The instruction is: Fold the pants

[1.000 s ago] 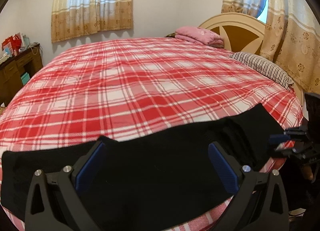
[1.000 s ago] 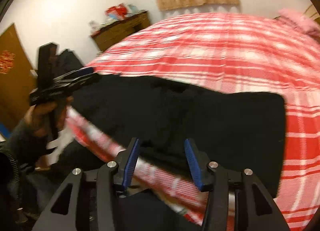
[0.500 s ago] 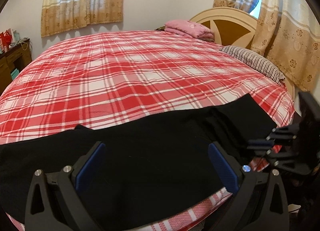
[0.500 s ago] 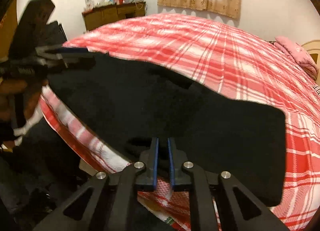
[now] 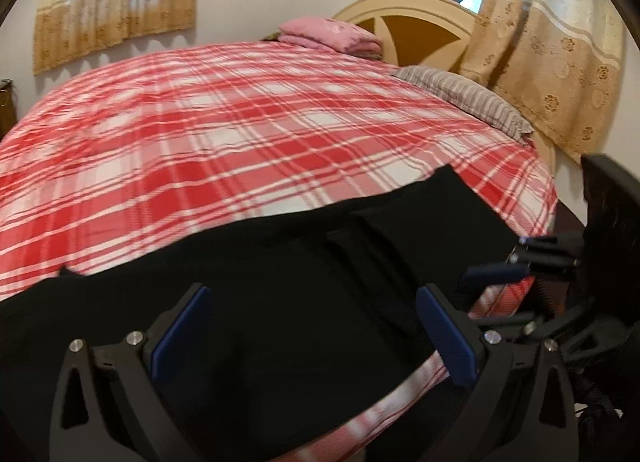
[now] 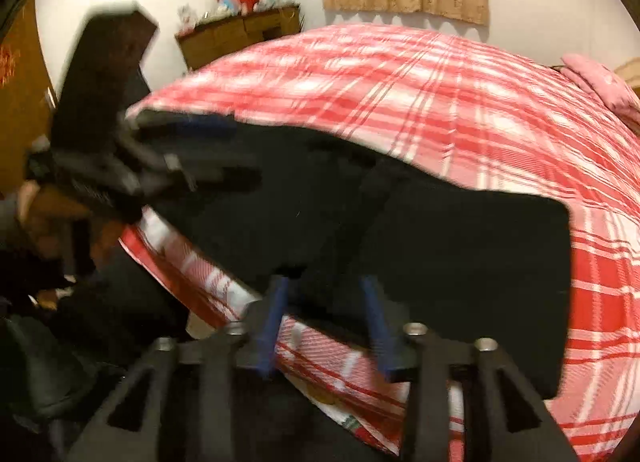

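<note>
Black pants [image 5: 304, 302] lie flat along the bed [image 5: 240, 133] edge for folding; left gripper [image 5: 316, 326] jaws released above them, right gripper [image 6: 326, 302] jaws opening, cloth edge between, seemingly unpinched.

A red plaid bedspread [image 5: 240, 133] is filling mid-frame; pink folded bedding [image 5: 332, 35] is lying upper centre, curtains [image 5: 116, 1] hanging upper left, a striped pillow [image 5: 468, 99] sitting right.

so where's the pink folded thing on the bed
In the left wrist view the pink folded cloth lies at the bed's far end, against the round headboard, left of the striped pillow.
</note>
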A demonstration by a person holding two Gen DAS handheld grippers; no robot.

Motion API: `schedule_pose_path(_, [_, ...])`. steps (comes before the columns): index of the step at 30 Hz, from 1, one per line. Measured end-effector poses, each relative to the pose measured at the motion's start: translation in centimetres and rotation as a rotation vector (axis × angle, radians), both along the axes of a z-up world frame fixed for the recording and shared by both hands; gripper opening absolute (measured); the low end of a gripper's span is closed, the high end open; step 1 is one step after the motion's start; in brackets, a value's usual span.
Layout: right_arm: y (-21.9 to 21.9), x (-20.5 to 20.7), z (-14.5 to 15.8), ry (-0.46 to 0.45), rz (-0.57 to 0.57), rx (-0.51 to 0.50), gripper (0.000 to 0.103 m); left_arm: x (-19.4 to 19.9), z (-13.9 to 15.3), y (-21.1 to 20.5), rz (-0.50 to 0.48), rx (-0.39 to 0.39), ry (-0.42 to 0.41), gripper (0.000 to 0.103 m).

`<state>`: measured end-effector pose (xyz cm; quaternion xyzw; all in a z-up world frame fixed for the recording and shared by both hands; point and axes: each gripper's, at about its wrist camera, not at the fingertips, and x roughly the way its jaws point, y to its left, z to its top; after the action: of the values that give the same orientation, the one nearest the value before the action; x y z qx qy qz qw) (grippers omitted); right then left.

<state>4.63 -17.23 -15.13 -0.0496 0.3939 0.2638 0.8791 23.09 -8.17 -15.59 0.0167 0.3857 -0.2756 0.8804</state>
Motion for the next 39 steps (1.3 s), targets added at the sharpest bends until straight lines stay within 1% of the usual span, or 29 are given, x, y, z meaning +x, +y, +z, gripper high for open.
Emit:
schedule_pose_path(2, [-2.0, -0.3, 0.6, -0.031, -0.044, 0.037, 0.044, 0.2, 0.0, -1.1, -0.034, -0.017, 0.015, 0.102])
schedule_pose_path(5, [-4.7, -0.3, 1.0, -0.078, -0.137, 0.069, 0.044, 0.7, -0.3, -3.2, -0.078, -0.027, 0.046, 0.094])
schedule_pose_path(7, [-6.6, 0.2, 1.1, -0.100, -0.223, 0.113, 0.044, 1.1, -0.7, -4.4, -0.098, -0.027, 0.076, 0.085])
schedule_pose_path(8, [-7.4, 0.4, 1.1, -0.101, -0.263, 0.145, 0.044, 1.3, -1.0, -5.0, -0.109, -0.026, 0.091, 0.083])
schedule_pose_path(10, [-8.4, 0.7, 0.9, -0.087, -0.305, 0.205, 0.044, 1.7, -1.8, -6.0, -0.122, -0.020, 0.125, 0.070])
schedule_pose_path(12, [-8.7, 0.8, 0.5, -0.083, -0.323, 0.223, 0.044, 2.0, -2.6, -6.5, -0.114, -0.016, 0.160, 0.063])
schedule_pose_path(13, [-8.5, 0.8, 0.4, -0.088, -0.328, 0.216, 0.044, 2.0, -2.7, -6.5, -0.109, -0.021, 0.151, 0.061])
schedule_pose_path(14, [-8.5, 0.7, 0.4, -0.098, -0.334, 0.208, 0.044, 1.9, -2.6, -6.5, -0.106, -0.022, 0.141, 0.057])
schedule_pose_path(15, [-8.6, 0.5, 0.5, -0.112, -0.343, 0.207, 0.044, 1.9, -2.5, -6.5, -0.105, -0.018, 0.135, 0.042])
schedule_pose_path(16, [-8.7, 0.4, 0.5, -0.119, -0.348, 0.210, 0.044, 2.0, -2.4, -6.4, -0.106, -0.019, 0.134, 0.021])
schedule_pose_path(17, [-8.9, 0.4, 0.5, -0.124, -0.357, 0.217, 0.045, 2.1, -2.4, -6.1, -0.110, -0.032, 0.144, 0.013])
schedule_pose_path(19, [-9.5, 0.4, 0.7, -0.133, -0.377, 0.239, 0.046, 2.2, -2.2, -5.6, -0.110, -0.053, 0.148, 0.010])
schedule_pose_path(21, [-10.1, 0.2, 0.8, -0.143, -0.400, 0.257, 0.049, 2.0, -1.8, -5.1, -0.098, -0.058, 0.134, 0.010])
schedule_pose_path(22, [-10.4, 0.1, 0.8, -0.145, -0.409, 0.265, 0.050, 1.9, -1.5, -4.7, -0.096, -0.069, 0.128, 0.009])
schedule_pose_path(24, [-10.6, 0.3, 0.7, -0.138, -0.418, 0.278, 0.050, 1.8, -0.8, -4.1, -0.080, -0.068, 0.102, 0.009])
schedule_pose_path(27, [-10.6, 0.3, 0.5, -0.133, -0.417, 0.273, 0.050, 1.8, 0.3, -2.8, -0.064, -0.087, 0.097, 0.009])
schedule_pose_path(30, [-10.3, 0.2, 0.6, -0.136, -0.411, 0.265, 0.050, 1.7, 1.1, -2.3, -0.053, -0.068, 0.077, 0.009])
schedule_pose_path(32, [-10.3, 0.3, 0.5, -0.134, -0.410, 0.259, 0.050, 1.7, 1.5, -1.9, -0.057, -0.077, 0.078, 0.009])
schedule_pose_path(35, [-10.1, 0.2, 0.5, -0.138, -0.406, 0.254, 0.050, 1.9, 1.0, -2.4, -0.064, -0.059, 0.077, 0.009])
schedule_pose_path(36, [-10.0, 0.2, 0.5, -0.137, -0.404, 0.250, 0.050, 2.0, 0.3, -2.9, -0.066, -0.045, 0.090, 0.009])
schedule_pose_path(38, [-10.1, 0.3, 0.4, -0.135, -0.403, 0.250, 0.050, 1.9, -0.4, -3.4, -0.079, -0.043, 0.111, 0.009])
schedule_pose_path(39, [-10.1, 0.3, 0.4, -0.133, -0.404, 0.253, 0.051, 1.7, -0.3, -3.5, -0.075, -0.036, 0.102, 0.009])
